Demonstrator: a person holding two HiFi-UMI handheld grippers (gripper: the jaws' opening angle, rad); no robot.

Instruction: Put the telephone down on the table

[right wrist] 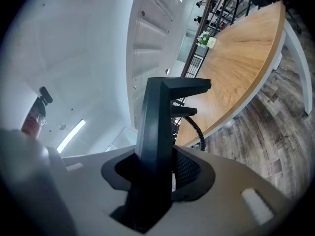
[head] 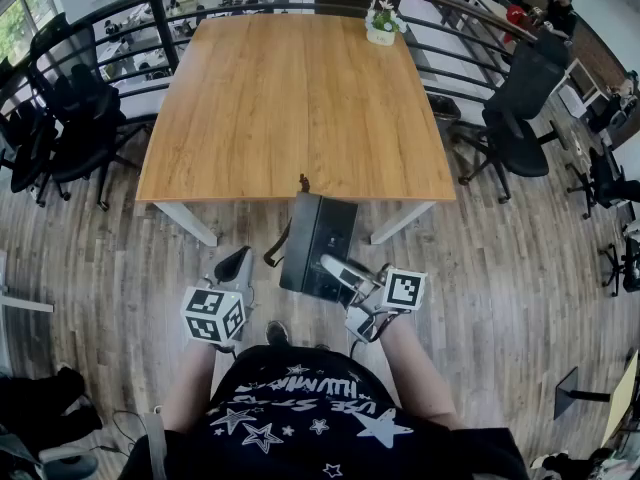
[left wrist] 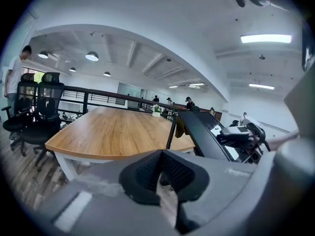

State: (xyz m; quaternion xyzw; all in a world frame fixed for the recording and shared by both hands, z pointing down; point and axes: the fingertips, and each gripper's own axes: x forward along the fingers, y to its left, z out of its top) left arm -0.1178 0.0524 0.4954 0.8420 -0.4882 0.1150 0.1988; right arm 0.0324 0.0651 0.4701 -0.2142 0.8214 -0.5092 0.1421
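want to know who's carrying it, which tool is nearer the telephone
Right. The right tool is clamped on the telephone at its near edge. The left tool sits apart from it, off to its left, holding nothing.

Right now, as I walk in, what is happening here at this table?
A person stands in front of a wooden table with a gripper in each hand. The right gripper is clamped on a black telephone, held in the air just short of the table's near edge and not yet set down. The left gripper is shut and empty, beside the telephone. A small potted plant stands at the table's far edge.
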